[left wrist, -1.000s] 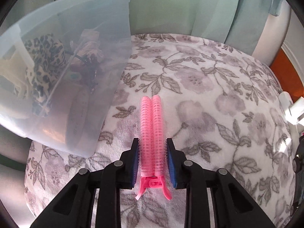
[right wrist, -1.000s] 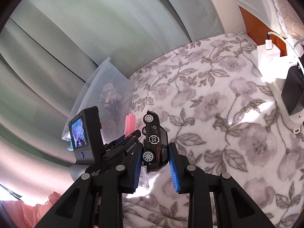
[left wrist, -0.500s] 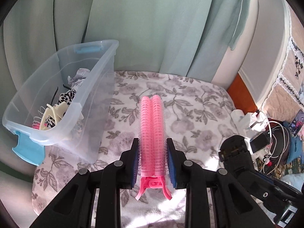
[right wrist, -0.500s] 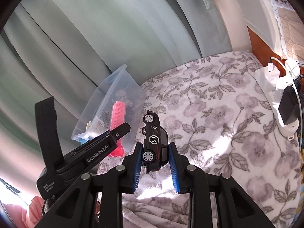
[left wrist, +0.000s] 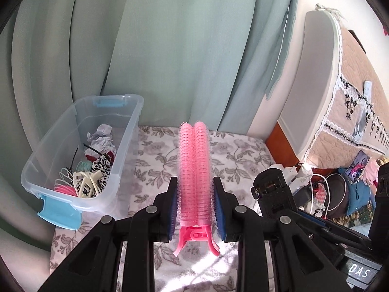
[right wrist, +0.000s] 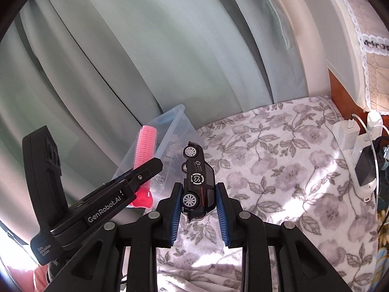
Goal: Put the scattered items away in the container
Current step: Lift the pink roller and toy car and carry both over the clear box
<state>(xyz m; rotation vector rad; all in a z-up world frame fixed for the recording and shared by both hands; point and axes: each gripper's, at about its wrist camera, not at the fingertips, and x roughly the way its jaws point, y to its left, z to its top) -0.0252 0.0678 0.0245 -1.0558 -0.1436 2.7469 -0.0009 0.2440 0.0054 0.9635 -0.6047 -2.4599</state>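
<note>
Left gripper (left wrist: 194,202) pinching pink hair-roller clip (left wrist: 194,170) upright between its pads, right gripper (right wrist: 198,209) clamped on black toy car (right wrist: 198,185), clear container (left wrist: 82,160) beyond, left, on floral blanket (right wrist: 279,165).

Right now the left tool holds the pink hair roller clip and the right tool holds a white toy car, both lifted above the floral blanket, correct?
Not quite: the toy car in the right tool is black, as the right wrist view shows. The rest stands: the left tool holds the pink hair roller clip, both above the floral blanket.
</note>
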